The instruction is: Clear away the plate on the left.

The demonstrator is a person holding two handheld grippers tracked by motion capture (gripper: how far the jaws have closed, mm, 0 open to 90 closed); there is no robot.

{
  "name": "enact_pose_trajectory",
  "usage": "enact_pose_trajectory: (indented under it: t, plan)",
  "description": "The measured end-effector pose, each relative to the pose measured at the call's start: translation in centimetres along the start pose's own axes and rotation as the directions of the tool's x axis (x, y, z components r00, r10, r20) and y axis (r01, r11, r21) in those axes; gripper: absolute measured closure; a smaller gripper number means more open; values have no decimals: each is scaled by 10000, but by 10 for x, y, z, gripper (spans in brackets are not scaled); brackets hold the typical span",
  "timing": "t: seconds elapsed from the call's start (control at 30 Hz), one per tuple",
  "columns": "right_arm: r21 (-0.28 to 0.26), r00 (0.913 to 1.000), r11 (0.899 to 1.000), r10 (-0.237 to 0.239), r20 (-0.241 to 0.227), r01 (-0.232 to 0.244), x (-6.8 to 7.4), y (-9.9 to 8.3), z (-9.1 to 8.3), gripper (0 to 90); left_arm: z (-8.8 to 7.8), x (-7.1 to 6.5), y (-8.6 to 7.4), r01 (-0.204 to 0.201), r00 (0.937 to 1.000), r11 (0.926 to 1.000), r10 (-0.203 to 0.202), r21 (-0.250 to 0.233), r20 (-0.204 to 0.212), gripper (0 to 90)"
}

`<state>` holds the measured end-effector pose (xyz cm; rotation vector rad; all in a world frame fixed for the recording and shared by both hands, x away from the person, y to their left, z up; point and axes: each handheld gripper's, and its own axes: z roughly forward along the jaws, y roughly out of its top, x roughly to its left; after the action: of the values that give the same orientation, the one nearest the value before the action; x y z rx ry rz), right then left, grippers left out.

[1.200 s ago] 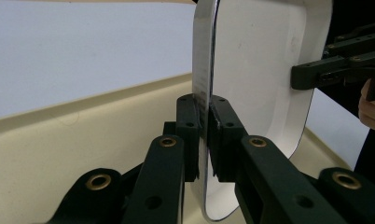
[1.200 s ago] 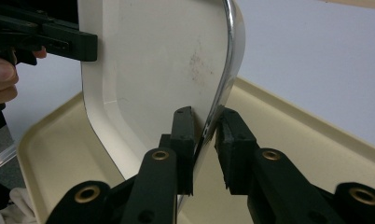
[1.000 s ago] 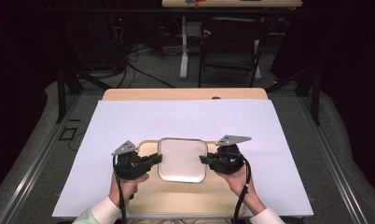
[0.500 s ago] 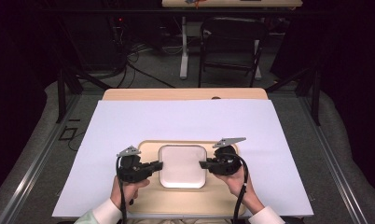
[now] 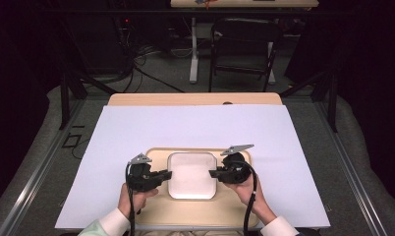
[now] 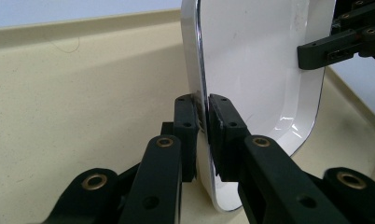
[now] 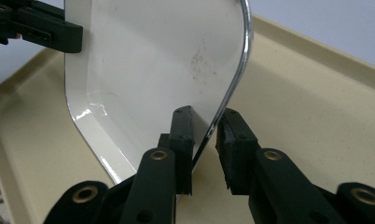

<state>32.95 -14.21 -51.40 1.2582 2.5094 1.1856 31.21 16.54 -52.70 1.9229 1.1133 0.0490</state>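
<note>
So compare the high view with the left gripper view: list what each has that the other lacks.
High view alone: the person's hands, the white sheet on the table, the chair and floor cables behind it.

Left gripper view alone: the left gripper with its pads pressed on the plate's rim, seen close up, and fine scratches on the plate.

Both: the plate, the beige tray under it, and the right gripper on the opposite rim.

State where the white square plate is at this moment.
In the high view the white plate lies over the beige tray at the table's near edge, between the left gripper and right gripper, each clamping one rim.
</note>
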Motion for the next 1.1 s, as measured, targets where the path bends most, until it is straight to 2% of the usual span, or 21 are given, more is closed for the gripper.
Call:
enact_pose_trajectory:
  t: [0.4, 0.6, 1.1]
  plan:
    - [377, 9989, 9990, -264, 384, 250, 2, 1, 10, 711, 5, 2, 0, -240, 9988, 9992, 254, 317, -427, 802]
    - [544, 9961, 9973, -524, 707, 486, 2, 1, 14, 708, 7, 4, -1, -188, 9986, 9984, 213, 528, -478, 788]
    - [706, 9967, 9968, -429, 685, 381, -1, 0, 20, 667, 13, 4, -2, -248, 9975, 9975, 291, 667, -646, 775]
